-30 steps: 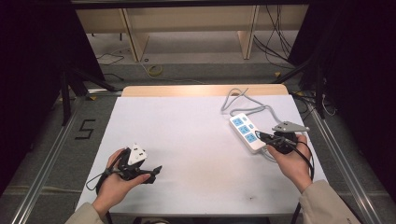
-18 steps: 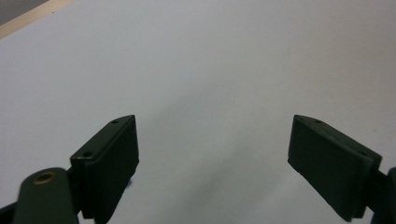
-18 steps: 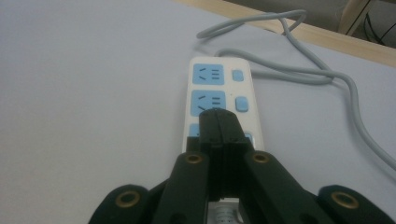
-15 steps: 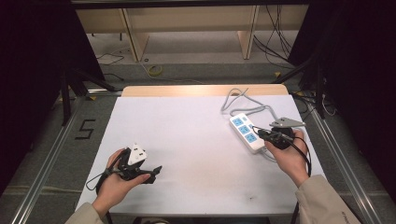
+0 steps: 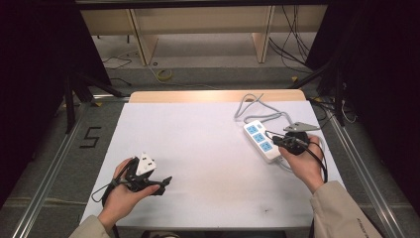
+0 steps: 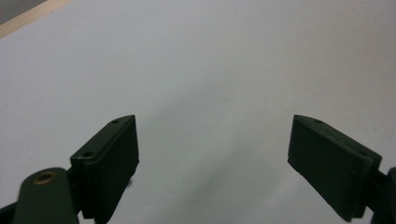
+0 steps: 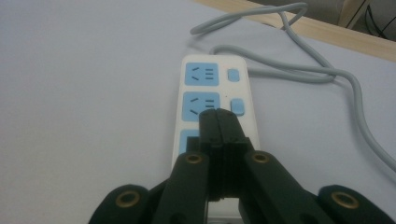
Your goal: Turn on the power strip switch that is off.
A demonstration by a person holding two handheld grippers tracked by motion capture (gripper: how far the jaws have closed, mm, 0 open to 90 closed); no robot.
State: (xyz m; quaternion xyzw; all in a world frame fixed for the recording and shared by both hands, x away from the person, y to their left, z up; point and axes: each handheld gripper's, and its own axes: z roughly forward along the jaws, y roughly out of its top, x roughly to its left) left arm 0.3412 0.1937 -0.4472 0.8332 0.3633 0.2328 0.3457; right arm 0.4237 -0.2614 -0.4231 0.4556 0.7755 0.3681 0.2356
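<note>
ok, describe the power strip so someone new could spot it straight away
Start at the white table and go to its right side, by the person's right hand. The power strip lies flat there, under the shut right gripper. It is a white bar with blue sockets, and its grey cord loops toward the far edge.

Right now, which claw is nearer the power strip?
Right. The right claw hangs shut over the power strip, above its sockets; the left claw is open, far across the table.

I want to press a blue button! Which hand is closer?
Probably the right. Its tongs, shut, hover over the power strip beside a button. The left tongs are far across the table.
</note>
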